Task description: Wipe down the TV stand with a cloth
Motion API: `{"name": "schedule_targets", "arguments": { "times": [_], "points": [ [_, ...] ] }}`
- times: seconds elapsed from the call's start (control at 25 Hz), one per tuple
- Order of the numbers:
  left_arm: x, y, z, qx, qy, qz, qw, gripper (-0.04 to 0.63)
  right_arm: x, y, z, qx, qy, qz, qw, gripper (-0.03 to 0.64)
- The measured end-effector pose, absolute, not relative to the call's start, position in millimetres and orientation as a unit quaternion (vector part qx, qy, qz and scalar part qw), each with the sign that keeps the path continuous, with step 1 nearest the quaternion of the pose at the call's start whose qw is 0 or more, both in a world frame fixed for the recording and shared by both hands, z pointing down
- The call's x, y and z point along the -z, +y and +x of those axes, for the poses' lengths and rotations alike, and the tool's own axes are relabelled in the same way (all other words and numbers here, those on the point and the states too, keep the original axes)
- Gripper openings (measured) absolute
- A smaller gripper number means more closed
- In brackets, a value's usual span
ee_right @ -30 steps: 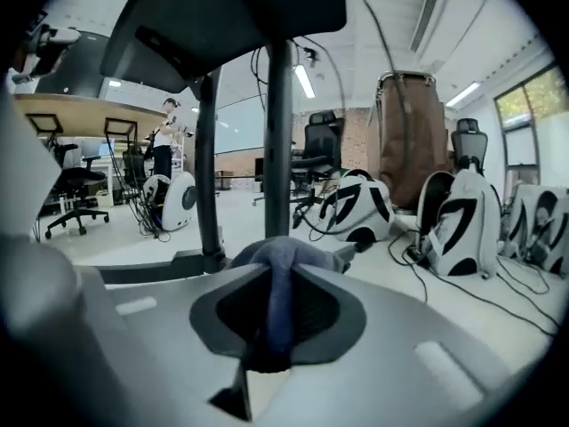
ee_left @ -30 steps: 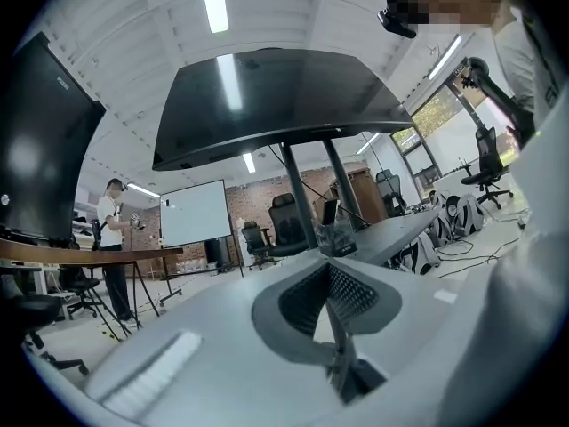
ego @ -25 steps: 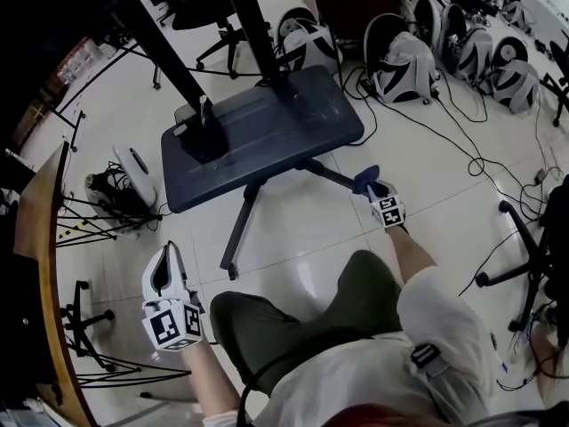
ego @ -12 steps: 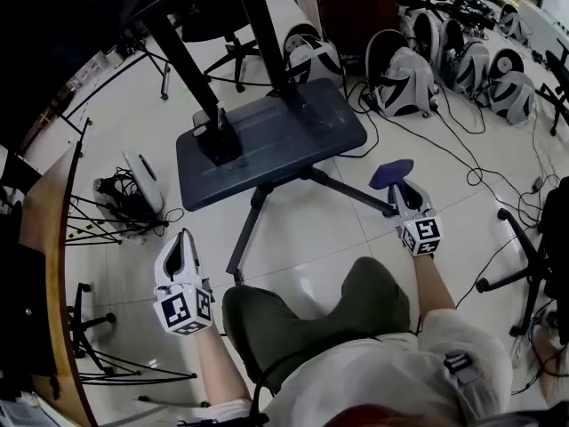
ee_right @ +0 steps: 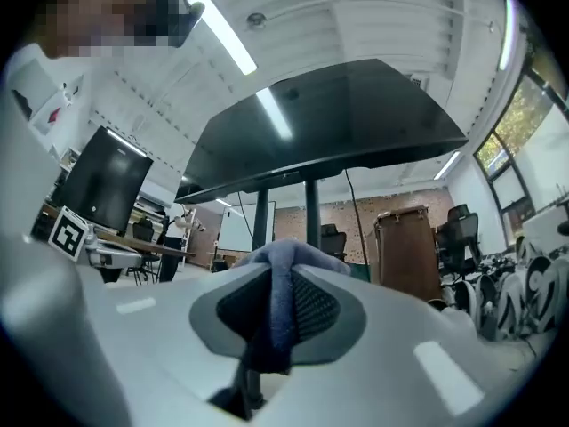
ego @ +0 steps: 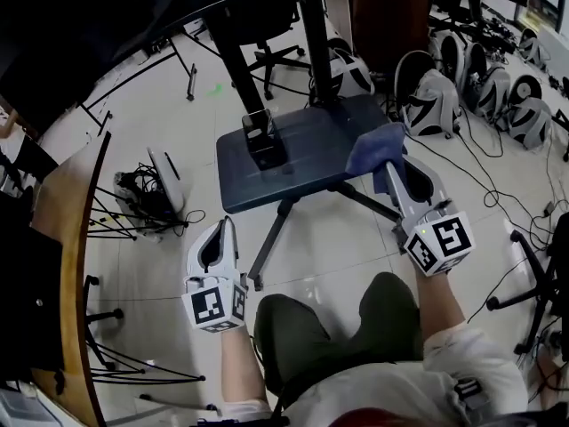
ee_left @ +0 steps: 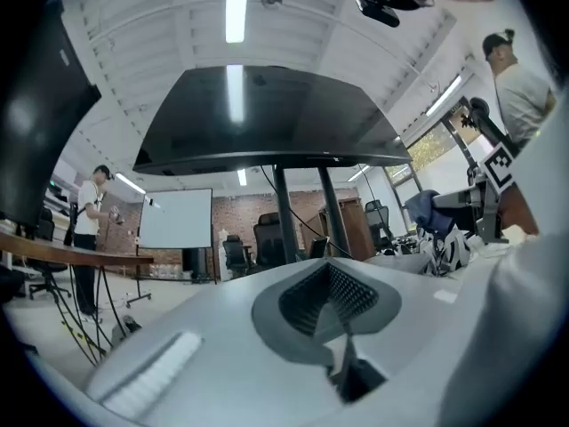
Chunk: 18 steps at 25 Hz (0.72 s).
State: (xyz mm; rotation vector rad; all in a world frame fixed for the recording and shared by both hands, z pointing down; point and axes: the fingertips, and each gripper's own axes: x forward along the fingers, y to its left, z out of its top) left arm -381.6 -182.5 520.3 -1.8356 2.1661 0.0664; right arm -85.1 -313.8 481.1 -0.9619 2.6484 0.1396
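The right tongs (ego: 391, 174) were clamped on the blue cloth (ego: 373, 148) at the right edge of the TV stand (ego: 284, 149) base. The left tongs (ego: 220, 229) were together and empty, well apart from it. Wiping looked about to begin, so the cloth needed pressing flat onto the base.

White shirt (ego: 391, 397) – sleeves (ego: 452, 345) above the forearms, olive-green trousers (ego: 307, 341)

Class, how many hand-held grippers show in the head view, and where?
2. The left gripper is over the floor left of the TV stand, shut and empty. The right gripper is at the stand's right edge, holding the blue cloth. None seems hidden.
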Motion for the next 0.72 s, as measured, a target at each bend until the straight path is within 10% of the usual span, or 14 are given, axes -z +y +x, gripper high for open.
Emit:
{"name": "schedule_targets", "arguments": {
  "times": [0.72],
  "points": [
    [-162, -145, -295, 0.026, 0.725, -0.682, 0.097, 0.002, -163, -256, -18, -0.018, 0.925, -0.369, 0.087, 0.054]
  ]
}}
